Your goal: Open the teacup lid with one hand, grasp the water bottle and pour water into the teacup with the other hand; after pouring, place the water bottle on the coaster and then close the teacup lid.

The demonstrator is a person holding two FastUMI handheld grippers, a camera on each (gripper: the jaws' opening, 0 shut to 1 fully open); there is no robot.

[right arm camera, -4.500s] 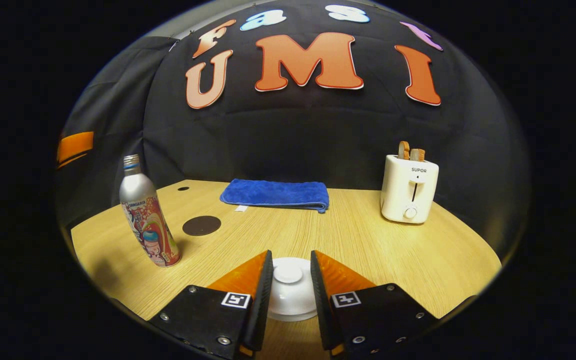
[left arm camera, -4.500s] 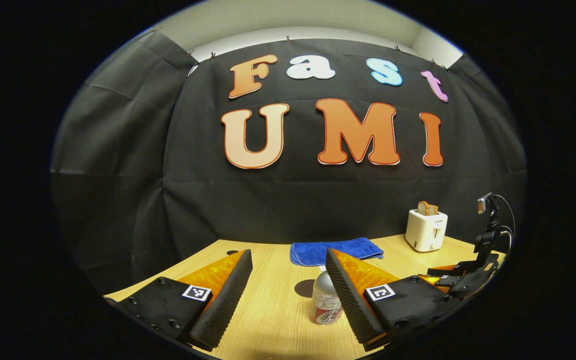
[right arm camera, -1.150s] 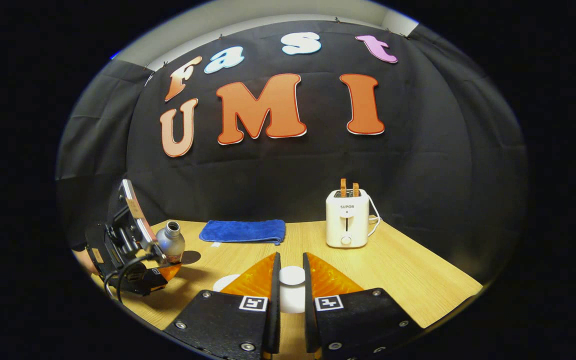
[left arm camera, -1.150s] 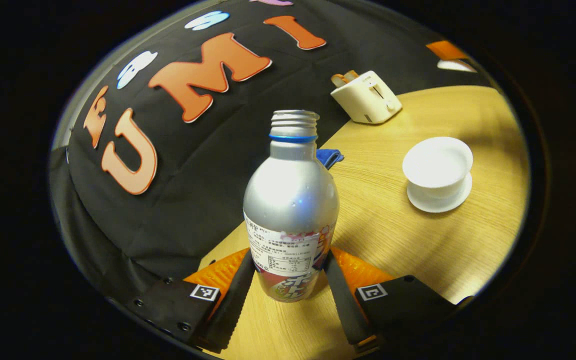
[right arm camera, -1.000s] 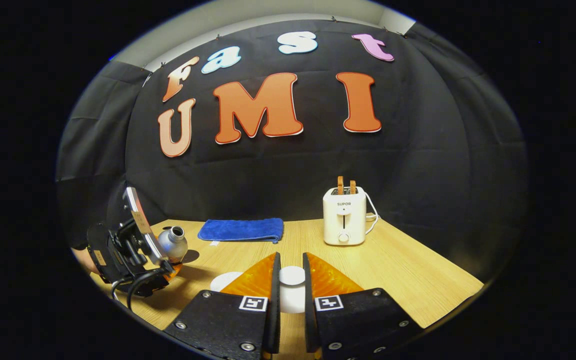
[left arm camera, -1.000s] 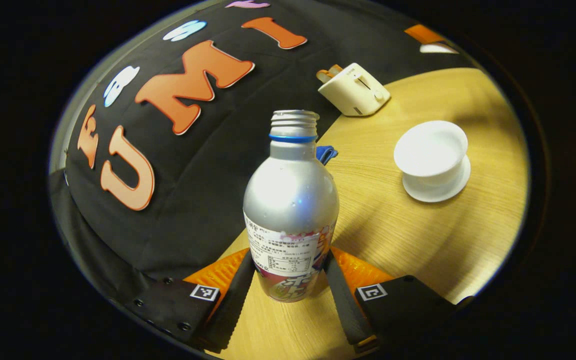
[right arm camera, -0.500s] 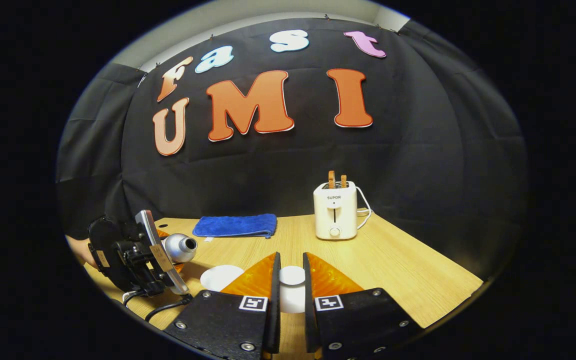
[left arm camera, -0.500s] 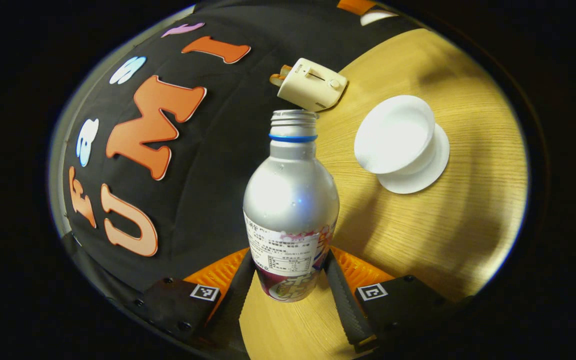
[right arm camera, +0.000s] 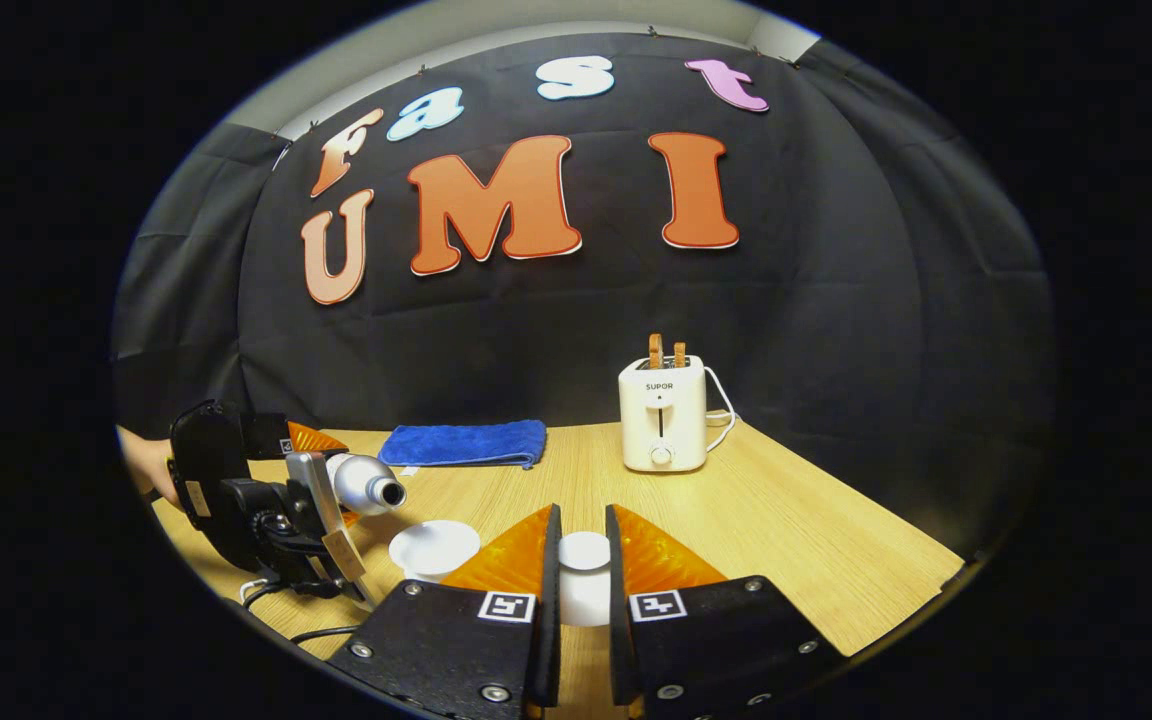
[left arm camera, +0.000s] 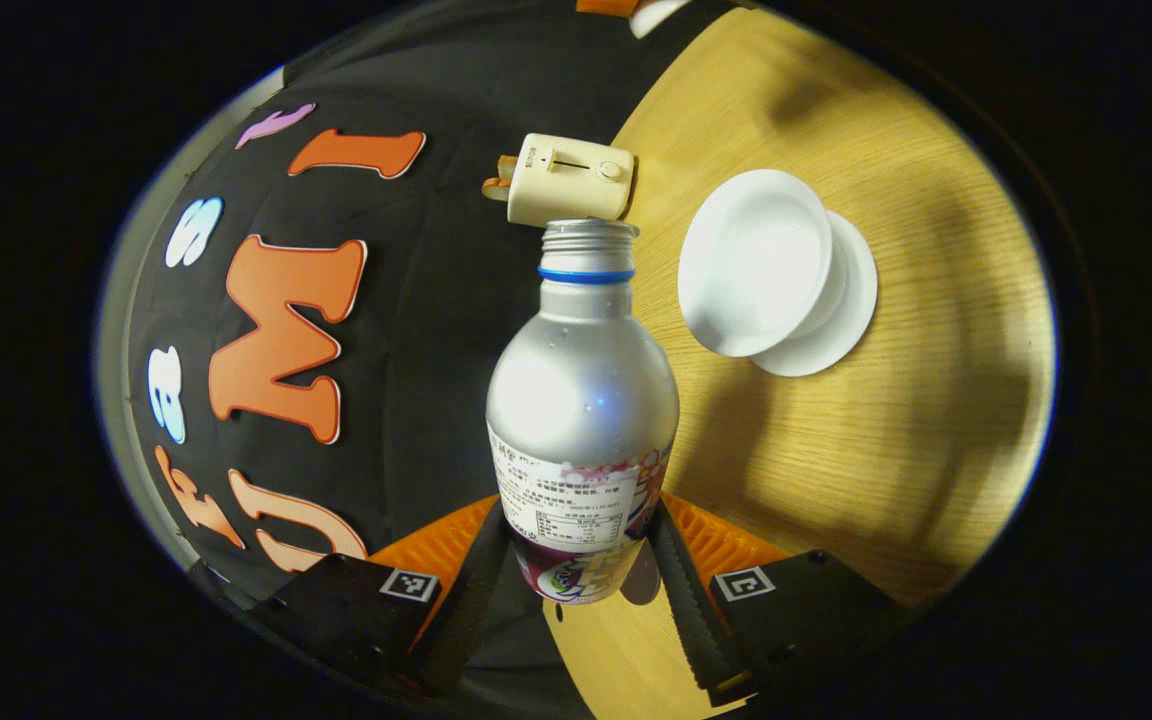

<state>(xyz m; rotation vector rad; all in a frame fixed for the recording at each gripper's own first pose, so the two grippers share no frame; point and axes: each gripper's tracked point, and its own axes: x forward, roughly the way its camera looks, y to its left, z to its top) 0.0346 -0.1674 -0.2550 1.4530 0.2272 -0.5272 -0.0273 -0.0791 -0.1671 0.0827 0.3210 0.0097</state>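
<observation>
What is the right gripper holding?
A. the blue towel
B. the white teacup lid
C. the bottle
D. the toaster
B: in the right gripper view, the right gripper is shut on the teacup lid; the bottle sits in the left gripper.

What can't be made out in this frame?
- Water level in the cup: white glare, left gripper view.
- Any stream from the bottle: too small, right gripper view.
- Lid rim: hidden by the right gripper.
- Bottle base: hidden between the left gripper fingers.
</observation>
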